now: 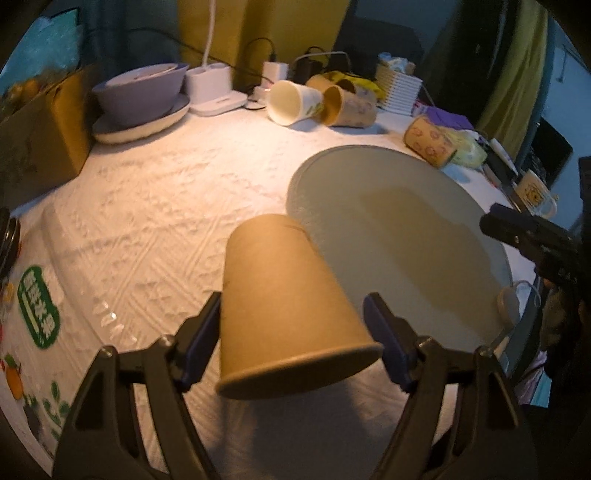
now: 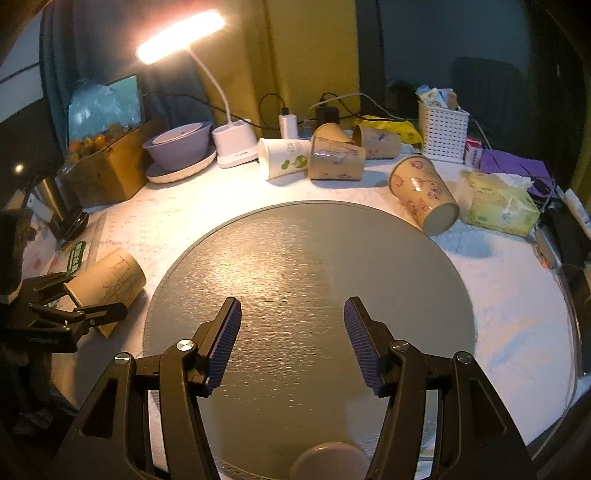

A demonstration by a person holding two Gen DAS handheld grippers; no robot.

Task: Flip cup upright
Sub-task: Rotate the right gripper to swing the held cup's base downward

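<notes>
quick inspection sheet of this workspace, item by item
surface: white textured cloth with a round grey mat on it
job's things: brown cup tilted, rim toward the camera, beside the mat
clutter: lying cups, bowl, basket, tissue pack, cardboard box
grippers: left gripper straddles the brown cup, grip unclear; right gripper open over the mat
cables: charger leads at the back
surroundings: lit lamp, yellow curtain
</notes>
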